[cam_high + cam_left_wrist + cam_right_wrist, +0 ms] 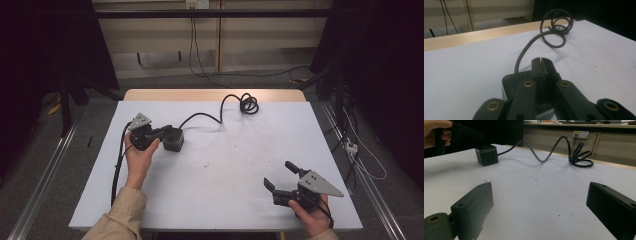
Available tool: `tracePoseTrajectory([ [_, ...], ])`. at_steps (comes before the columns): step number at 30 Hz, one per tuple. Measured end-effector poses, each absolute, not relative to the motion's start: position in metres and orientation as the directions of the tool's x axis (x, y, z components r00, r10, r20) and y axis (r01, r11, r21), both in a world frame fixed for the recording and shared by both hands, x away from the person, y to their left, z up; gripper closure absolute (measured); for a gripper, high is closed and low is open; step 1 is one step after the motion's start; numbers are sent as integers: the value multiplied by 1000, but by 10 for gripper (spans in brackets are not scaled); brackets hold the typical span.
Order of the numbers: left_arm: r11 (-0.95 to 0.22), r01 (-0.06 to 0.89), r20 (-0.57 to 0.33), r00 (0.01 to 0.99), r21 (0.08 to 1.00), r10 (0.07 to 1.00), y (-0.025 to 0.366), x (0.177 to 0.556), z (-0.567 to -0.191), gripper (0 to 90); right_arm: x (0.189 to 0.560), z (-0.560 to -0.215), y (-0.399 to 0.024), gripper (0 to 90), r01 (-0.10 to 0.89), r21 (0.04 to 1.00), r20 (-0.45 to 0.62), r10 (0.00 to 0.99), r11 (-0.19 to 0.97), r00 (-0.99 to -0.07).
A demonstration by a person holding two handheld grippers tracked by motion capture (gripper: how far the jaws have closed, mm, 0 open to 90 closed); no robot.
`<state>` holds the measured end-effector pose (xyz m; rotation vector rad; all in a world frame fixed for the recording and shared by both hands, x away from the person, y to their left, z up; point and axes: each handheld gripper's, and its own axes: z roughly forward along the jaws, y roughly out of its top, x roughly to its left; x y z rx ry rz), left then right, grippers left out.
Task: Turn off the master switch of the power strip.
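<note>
Right black two-jaw gripper (pixel 278 178): held at the near right corner of the white rectangular table top (pixel 240 190), jaws spread wide, nothing between them, pointing left and away across the bare surface. Grey three-cornered plate on top, hand wrapped around the body from below.

Left black two-jaw gripper (pixel 165 132): held farther back on the left side of the table, hand (pixel 140 156) gripping the body, beige sleeve (pixel 122 215) entering from the bottom edge. Jaws pressed together, tips touching with only a thin seam visible in the left gripper view (pixel 541 65); nothing clamped between them. Closed tips positioned directly over the top of the black cube-shaped power socket block (pixel 173 140); contact with the block cannot be told.

Socket block: resting on the table just right of the left gripper, outlet openings visible on its side face in the right gripper view (pixel 486 155).

Black round power cord (pixel 202 117): leaving the block, running toward the far edge, rising in a hump, ending in a loose coil (pixel 248 104) near the wooden far rim of the table (pixel 210 95).
</note>
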<state>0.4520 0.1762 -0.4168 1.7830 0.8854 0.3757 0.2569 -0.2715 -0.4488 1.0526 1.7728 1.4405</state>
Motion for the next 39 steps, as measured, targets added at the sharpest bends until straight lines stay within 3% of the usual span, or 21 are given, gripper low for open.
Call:
tracePoseTrajectory([
  [39,-228,432,-148,678,873,720,170,454,-425,900,256,-448,-271,67,197,976,20,868,90,-496],
])
